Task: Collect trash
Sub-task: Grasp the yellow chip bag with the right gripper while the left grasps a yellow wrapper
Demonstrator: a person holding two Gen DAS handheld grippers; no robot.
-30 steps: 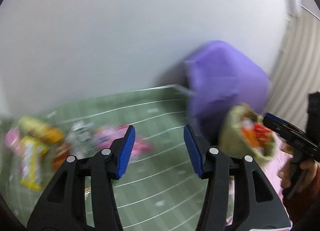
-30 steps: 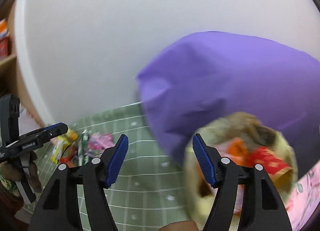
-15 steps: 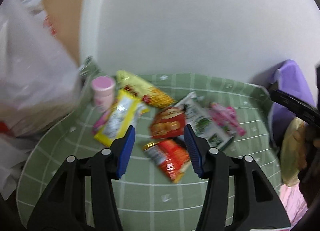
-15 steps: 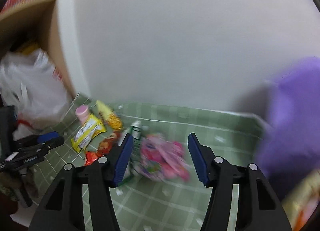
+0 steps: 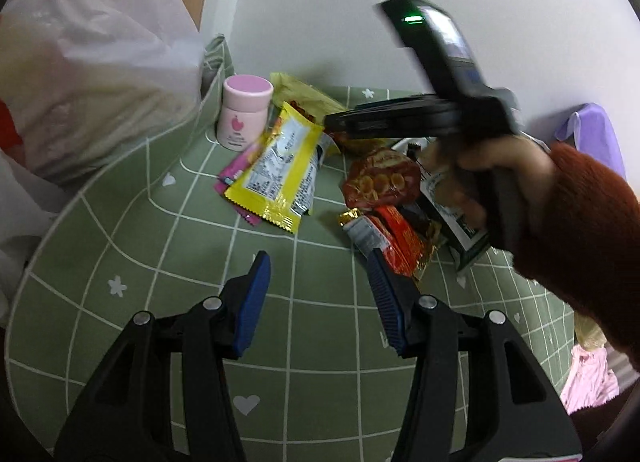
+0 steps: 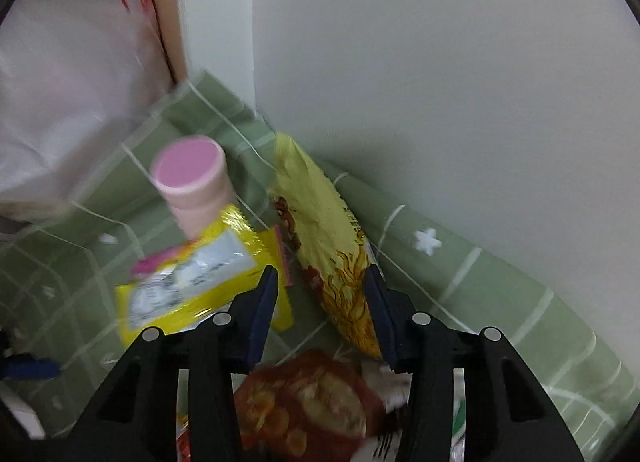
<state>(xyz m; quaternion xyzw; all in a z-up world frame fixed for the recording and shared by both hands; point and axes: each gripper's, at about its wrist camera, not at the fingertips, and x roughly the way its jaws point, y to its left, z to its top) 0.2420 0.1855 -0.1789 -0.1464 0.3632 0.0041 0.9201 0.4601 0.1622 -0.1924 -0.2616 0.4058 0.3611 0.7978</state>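
Glossy foil wrappers point(image 5: 276, 170); matt green cloth point(image 5: 192, 302); translucent plastic bag point(image 5: 80, 62)

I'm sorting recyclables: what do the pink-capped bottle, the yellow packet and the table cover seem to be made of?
Pink-capped bottle: smooth matte plastic, judging by its even, dull surface. Yellow packet: thin glossy film, probably plastic; it shines, with a crimped end seal. Table cover: looks like a soft matte sheet, cloth or vinyl; it bends up at the wall.

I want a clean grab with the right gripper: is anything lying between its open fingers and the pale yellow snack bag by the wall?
Nothing visible does. The right gripper already straddles the pale yellow snack bag, with its jaws having just been closing.
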